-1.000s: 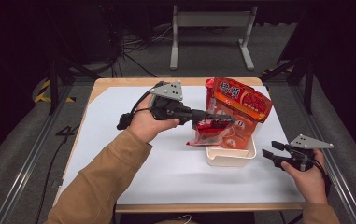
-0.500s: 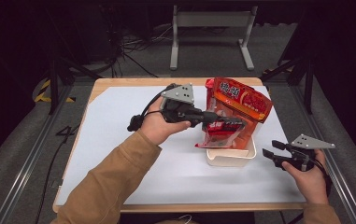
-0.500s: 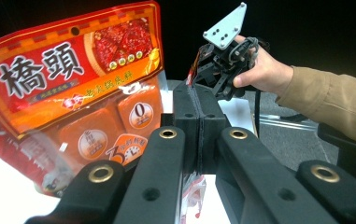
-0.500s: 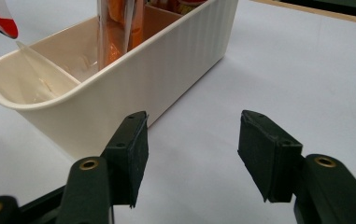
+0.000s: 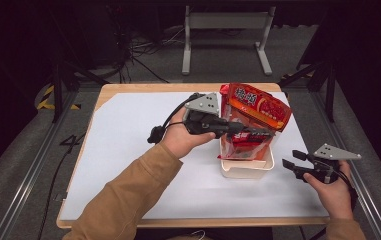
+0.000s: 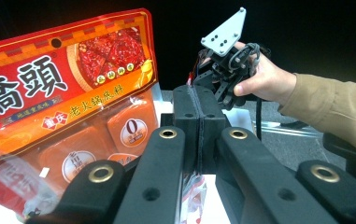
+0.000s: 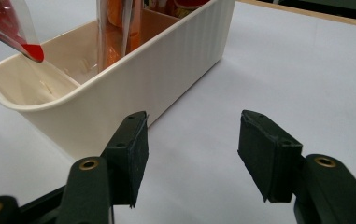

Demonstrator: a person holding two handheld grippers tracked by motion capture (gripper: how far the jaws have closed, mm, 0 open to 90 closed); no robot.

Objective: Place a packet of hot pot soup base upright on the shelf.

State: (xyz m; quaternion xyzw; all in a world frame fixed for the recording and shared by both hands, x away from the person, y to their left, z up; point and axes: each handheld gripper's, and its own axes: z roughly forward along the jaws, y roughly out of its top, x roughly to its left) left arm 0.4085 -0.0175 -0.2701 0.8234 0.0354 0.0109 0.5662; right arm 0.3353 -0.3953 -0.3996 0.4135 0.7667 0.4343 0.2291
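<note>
Red foil-and-clear plastic pouches stand upright in the cream plastic bin at table centre-right; the left gripper, jaws pressed together on a small pouch, reaches in from nine o'clock. The right gripper, jaws spread and empty, hovers at the bin's four o'clock; the bin's long axis runs twelve-to-six, nearer that hand.

Your sleeves: soft tan cloth sleeve on each arm.
Your grippers: black two-jaw left gripper, black two-jaw right gripper, brass screws, black cables.
Your top plates: grey three-cornered metal plate, small holes.
</note>
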